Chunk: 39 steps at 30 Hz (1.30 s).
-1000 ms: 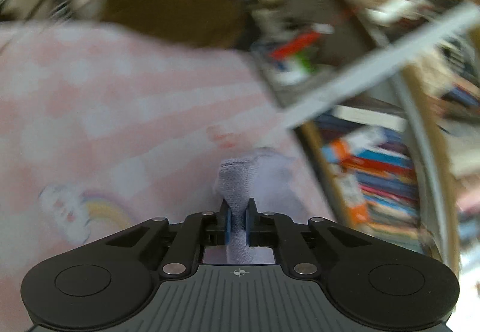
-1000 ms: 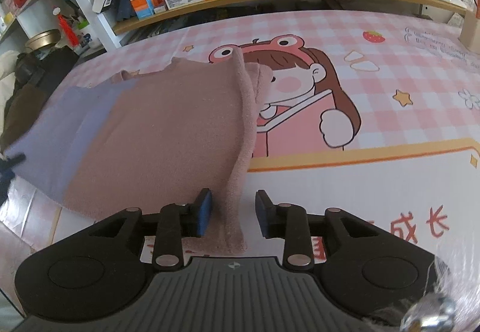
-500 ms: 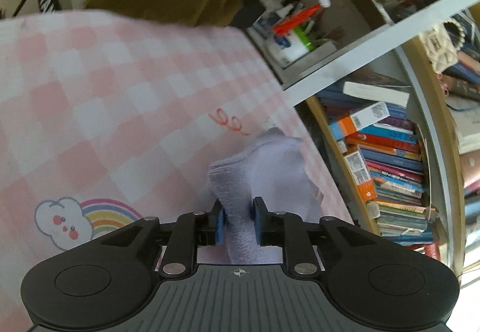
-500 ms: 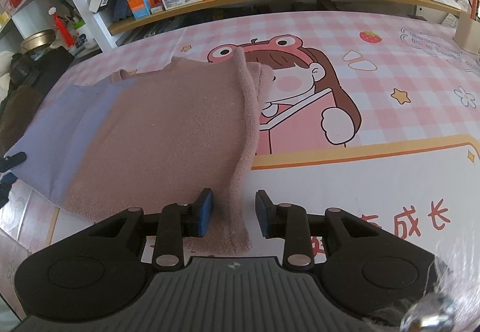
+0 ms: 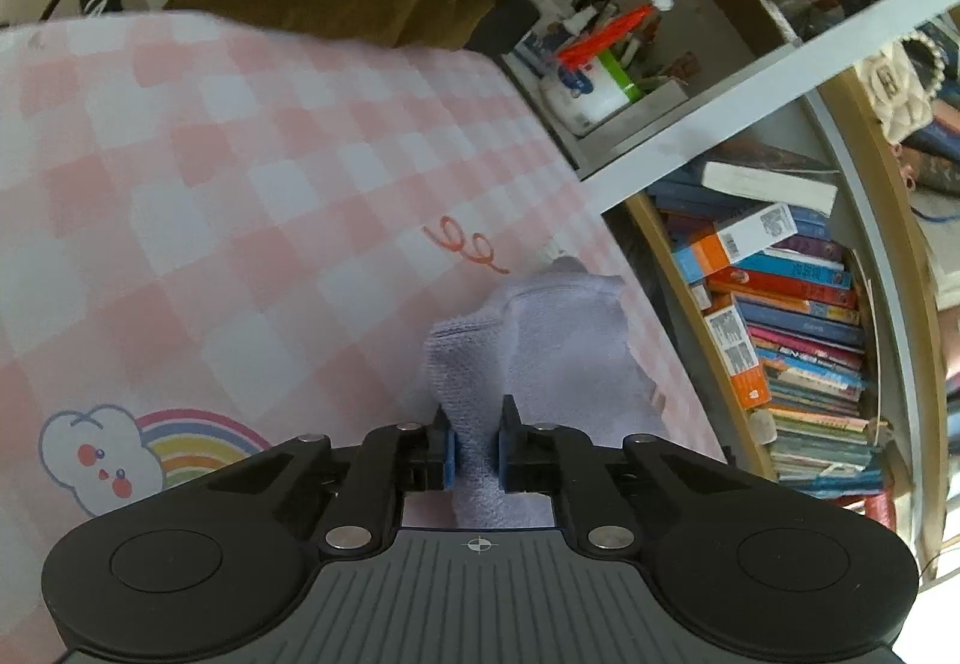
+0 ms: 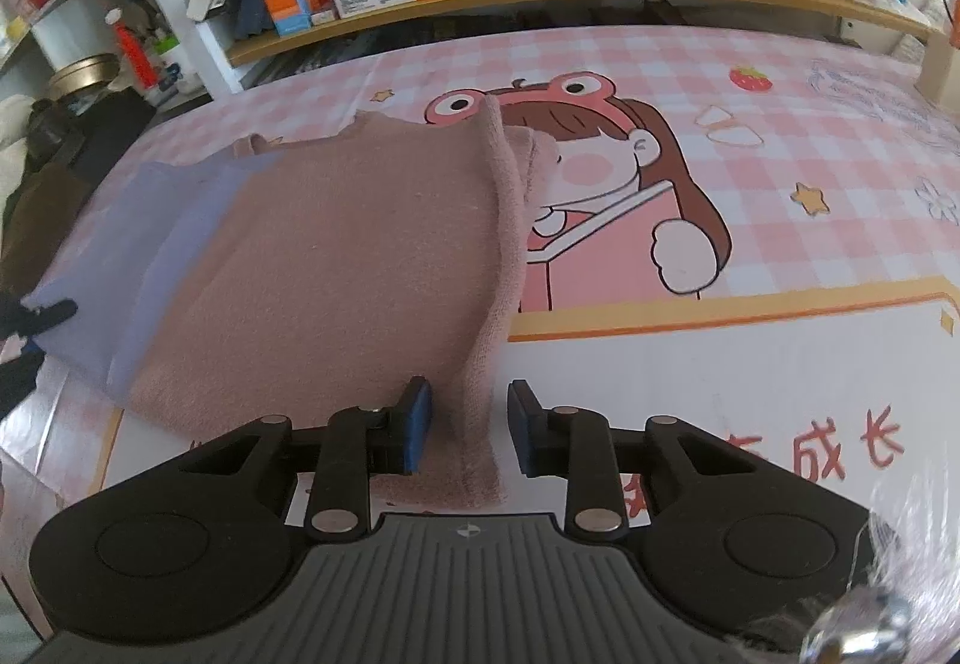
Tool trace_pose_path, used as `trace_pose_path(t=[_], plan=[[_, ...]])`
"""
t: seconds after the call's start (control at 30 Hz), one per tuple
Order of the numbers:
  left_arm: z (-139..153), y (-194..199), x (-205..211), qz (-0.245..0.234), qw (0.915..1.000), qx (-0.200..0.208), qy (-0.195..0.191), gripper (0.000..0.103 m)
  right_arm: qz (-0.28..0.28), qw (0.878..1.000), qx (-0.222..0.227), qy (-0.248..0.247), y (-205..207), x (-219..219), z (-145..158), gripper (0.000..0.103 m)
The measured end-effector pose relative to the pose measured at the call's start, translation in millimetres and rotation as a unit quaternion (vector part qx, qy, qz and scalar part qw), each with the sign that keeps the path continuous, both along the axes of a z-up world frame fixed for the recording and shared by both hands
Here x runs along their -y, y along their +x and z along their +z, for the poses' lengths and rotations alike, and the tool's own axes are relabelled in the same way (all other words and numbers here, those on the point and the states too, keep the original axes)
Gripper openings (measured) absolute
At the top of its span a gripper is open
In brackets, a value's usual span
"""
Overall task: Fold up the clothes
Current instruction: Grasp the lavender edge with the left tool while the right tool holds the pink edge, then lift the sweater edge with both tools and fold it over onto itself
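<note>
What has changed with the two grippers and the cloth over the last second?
The left gripper came down toward the checked cover, bringing the lavender cloth with it; its jaws loosened on the cloth briefly and are closing on it again. The right gripper stayed put, its jaws apart around the edge of the brown cloth, which lies as before.

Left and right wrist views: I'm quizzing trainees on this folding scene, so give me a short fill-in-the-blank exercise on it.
1. The left gripper, jaws closing, has a fold of ____ terry cloth between its pads.
2. The brown-pink knit garment lies on a pink checked ____.
3. That sheet's cartoon girl wears a ____ hat.
4. The right gripper straddles the garment's ____.

Missing words: lavender; sheet; frog; edge
</note>
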State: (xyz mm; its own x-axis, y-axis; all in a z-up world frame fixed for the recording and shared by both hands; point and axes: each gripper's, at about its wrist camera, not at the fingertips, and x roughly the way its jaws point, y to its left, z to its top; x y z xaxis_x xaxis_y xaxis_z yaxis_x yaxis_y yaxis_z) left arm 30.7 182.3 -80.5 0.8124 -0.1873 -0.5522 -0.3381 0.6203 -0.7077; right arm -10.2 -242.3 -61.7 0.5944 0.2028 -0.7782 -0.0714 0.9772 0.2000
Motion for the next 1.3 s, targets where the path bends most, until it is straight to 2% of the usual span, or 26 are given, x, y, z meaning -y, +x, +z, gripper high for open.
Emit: trace_pose_path(t=[0.17, 0.23, 0.27, 0.33, 0.4, 0.5, 0.6, 0.7, 0.77, 0.83, 0.93, 0.97, 1.0, 1.03, 1.17, 1.23, 1.3], plan=[[26.9, -3.6, 15.4, -0.005, 0.9986, 0.037, 0.038, 0.009, 0.053, 0.997, 0.048, -0.038, -5.1, 1.2, 9.7, 0.031], [40.7, -4.1, 26.8, -0.009, 0.9966, 0.052, 0.063, 0.009, 0.076, 0.995, 0.054, -0.031, -5.5, 4.9, 10.1, 0.025], [47.0, -4.4, 33.1, -0.010, 0.9954, 0.058, 0.075, 0.008, 0.089, 0.995, 0.049, -0.023, -4.4, 6.8, 8.0, 0.016], [59.5, -4.5, 46.9, -0.016, 0.9926, 0.069, 0.099, 0.008, 0.107, 0.993, 0.039, -0.011, -1.9, 9.4, 2.8, 0.012], [74.0, -5.4, 64.0, -0.027, 0.9878, 0.083, 0.129, 0.008, 0.115, 0.993, 0.037, 0.005, 1.0, 12.6, -0.2, 0.010], [99.1, -9.6, 97.0, -0.056, 0.9754, 0.112, 0.181, 0.007, 0.130, 0.990, 0.035, 0.028, 5.8, 17.8, -2.9, 0.010], [122.1, -18.1, 135.4, -0.093, 0.9585, 0.144, 0.228, 0.007, 0.148, 0.987, 0.034, 0.048, 10.1, 23.4, -4.6, 0.010], [134.8, -29.1, 183.0, -0.148, 0.9380, 0.166, 0.266, 0.008, 0.161, 0.984, 0.034, 0.065, 12.0, 28.0, -6.0, 0.010], [132.2, -39.1, 223.0, -0.201, 0.9184, 0.162, 0.300, 0.008, 0.170, 0.982, 0.035, 0.074, 12.1, 30.6, -6.7, 0.010], [115.9, -44.5, 265.1, -0.265, 0.8928, 0.134, 0.339, 0.010, 0.180, 0.980, 0.035, 0.084, 12.1, 33.1, -7.4, 0.010], [73.0, -40.2, 310.0, -0.344, 0.8605, 0.054, 0.372, 0.017, 0.191, 0.976, 0.032, 0.101, 13.0, 39.9, -8.3, 0.012], [62.2, -41.5, 318.3, -0.352, 0.8515, 0.037, 0.387, 0.016, 0.193, 0.975, 0.030, 0.107, 12.8, 42.8, -8.5, 0.014], [56.5, -44.6, 322.4, -0.353, 0.8464, 0.031, 0.398, 0.017, 0.191, 0.975, 0.026, 0.115, 12.6, 46.9, -8.6, 0.014], [53.8, -46.7, 322.7, -0.353, 0.8458, 0.028, 0.399, 0.019, 0.186, 0.974, 0.020, 0.125, 12.4, 51.7, -8.7, 0.014], [63.1, -47.4, 314.7, -0.345, 0.8623, 0.022, 0.370, 0.030, 0.174, 0.972, 0.011, 0.156, 6.6, 70.5, -7.0, 0.025], [68.1, -51.8, 315.6, -0.345, 0.8641, 0.025, 0.365, 0.034, 0.168, 0.972, 0.012, 0.164, 3.9, 79.9, -4.3, 0.026], [70.0, -57.9, 319.7, -0.353, 0.8601, 0.025, 0.368, 0.038, 0.157, 0.972, 0.015, 0.172, 3.9, 90.0, -0.2, 0.026]])
